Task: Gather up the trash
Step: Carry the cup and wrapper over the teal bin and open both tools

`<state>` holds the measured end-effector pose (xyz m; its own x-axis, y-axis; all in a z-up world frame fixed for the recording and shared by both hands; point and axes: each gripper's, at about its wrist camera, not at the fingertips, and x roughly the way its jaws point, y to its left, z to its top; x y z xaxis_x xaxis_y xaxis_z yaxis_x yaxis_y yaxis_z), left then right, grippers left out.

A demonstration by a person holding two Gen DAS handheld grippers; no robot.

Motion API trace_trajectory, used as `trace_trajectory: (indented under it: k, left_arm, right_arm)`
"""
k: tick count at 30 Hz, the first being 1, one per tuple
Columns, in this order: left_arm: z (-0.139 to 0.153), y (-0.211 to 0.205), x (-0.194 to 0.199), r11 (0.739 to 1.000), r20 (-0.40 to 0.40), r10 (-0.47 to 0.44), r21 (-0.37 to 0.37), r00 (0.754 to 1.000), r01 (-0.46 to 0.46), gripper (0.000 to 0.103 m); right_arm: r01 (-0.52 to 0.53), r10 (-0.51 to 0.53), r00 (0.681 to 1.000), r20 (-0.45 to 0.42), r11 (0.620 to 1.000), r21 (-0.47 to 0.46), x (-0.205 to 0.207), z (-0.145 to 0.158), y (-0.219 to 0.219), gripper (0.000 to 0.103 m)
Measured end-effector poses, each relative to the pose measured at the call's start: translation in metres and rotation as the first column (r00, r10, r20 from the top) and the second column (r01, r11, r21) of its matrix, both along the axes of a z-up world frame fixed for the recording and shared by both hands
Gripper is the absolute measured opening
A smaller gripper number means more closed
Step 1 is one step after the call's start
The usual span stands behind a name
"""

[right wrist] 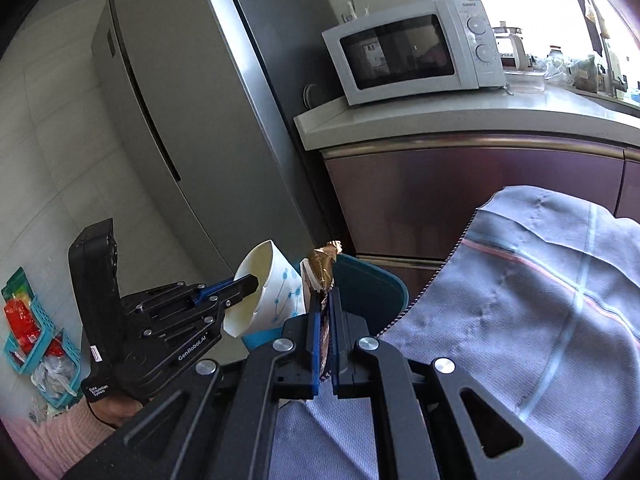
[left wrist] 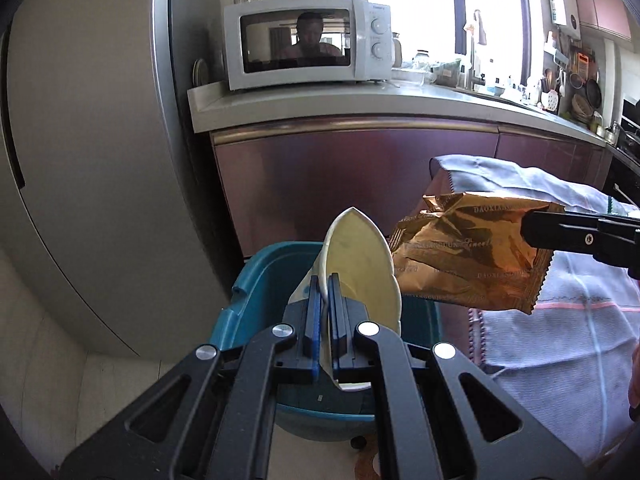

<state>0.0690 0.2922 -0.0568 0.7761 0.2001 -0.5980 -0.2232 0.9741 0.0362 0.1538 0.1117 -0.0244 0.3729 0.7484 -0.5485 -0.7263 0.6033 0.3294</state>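
Observation:
My left gripper (left wrist: 325, 288) is shut on the rim of a squashed white paper cup (left wrist: 360, 256) and holds it above a teal trash bin (left wrist: 264, 276). The cup (right wrist: 272, 292), with a blue dot pattern, also shows in the right wrist view, held by the left gripper (right wrist: 252, 280). My right gripper (right wrist: 325, 304) is shut on a gold-brown snack wrapper (right wrist: 322, 268), seen edge-on, over the bin's near rim (right wrist: 372, 280). In the left wrist view the wrapper (left wrist: 468, 256) hangs from the right gripper (left wrist: 532, 228), beside the cup.
A table with a grey-blue checked cloth (right wrist: 540, 300) lies to the right of the bin. Behind stand a steel fridge (left wrist: 80, 160), a counter with a white microwave (left wrist: 308, 44) and maroon cabinets (left wrist: 360, 176). Teal baskets (right wrist: 32, 340) sit on the floor at left.

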Motion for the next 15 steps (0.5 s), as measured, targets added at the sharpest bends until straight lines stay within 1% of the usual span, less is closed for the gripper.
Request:
trace_trajectory:
  k: [3,8,12,14,15]
  left_arm:
    - [-0.015,0.011,0.017,1.000,-0.036,0.005,-0.014,0.999,-0.006,0.004]
    - [-0.035,0.016,0.032,1.000,-0.084,0.018,-0.012,0.996,-0.019,0.006]
    - [-0.047,0.020,0.042,1.000,-0.105,0.024,-0.009,0.994,-0.025,0.007]
    - [-0.050,0.017,0.039,1.000,-0.111,0.025,-0.005,0.994,-0.025,0.007]
    - [-0.050,0.017,0.042,1.000,-0.112,0.025,-0.007,0.993,-0.026,0.007]
  right_arm:
    - [-0.012,0.011,1.000,-0.023,0.999,-0.039,0.008,-0.010,0.020,0.003]
    - [-0.022,0.014,0.998,-0.068,0.994,-0.111,0.021,-0.029,0.048,0.004]
    - [-0.021,0.005,0.993,-0.120,0.992,-0.128,0.030,-0.038,0.059,0.006]
    - [-0.011,-0.006,0.992,-0.127,0.991,-0.135,0.033,-0.039,0.061,0.008]
    - [-0.008,-0.011,0.991,-0.132,0.990,-0.138,0.033,-0.041,0.061,0.018]
